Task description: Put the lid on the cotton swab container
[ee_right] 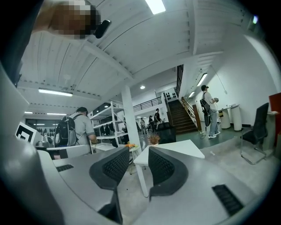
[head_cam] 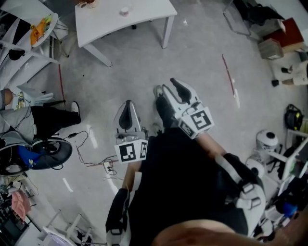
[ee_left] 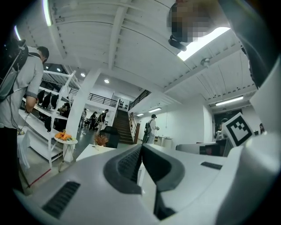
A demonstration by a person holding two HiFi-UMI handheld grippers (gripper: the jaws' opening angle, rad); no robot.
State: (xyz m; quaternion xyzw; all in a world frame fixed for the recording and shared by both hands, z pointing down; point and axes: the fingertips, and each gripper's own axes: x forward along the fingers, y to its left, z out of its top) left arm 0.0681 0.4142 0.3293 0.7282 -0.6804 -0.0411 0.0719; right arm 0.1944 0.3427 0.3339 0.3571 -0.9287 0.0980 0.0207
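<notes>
In the head view, you stand on the grey floor (head_cam: pixel 202 57) well short of the white table (head_cam: pixel 144 17), both grippers held out level in front of you. Your left gripper (head_cam: pixel 128 104) has its jaws together. Your right gripper (head_cam: pixel 172 86) sits just beside it and a little further forward, its jaws parted. On the far part of the table lies a small round pale object (head_cam: pixel 124 10). It is too small to tell whether it is the cotton swab container or its lid. A potted plant (head_cam: pixel 88 3) stands at the table's far edge, and a small side table (head_cam: pixel 43 26) with orange things on it is off to the left.

In the left gripper view, your left gripper (ee_left: pixel 141 150) is closed, pad against pad, with nothing between. Beyond it you see the white table (ee_left: pixel 94 151), the plant (ee_left: pixel 101 139), a staircase (ee_left: pixel 123 127) and a person with a backpack (ee_left: pixel 19 83) at the left.

In the right gripper view, your right gripper (ee_right: pixel 138 154) stands partly open and empty. A corner and leg of the white table (ee_right: pixel 182 148) show through the gap, with the plant (ee_right: pixel 153 139) on top. The container cannot be made out here.
</notes>
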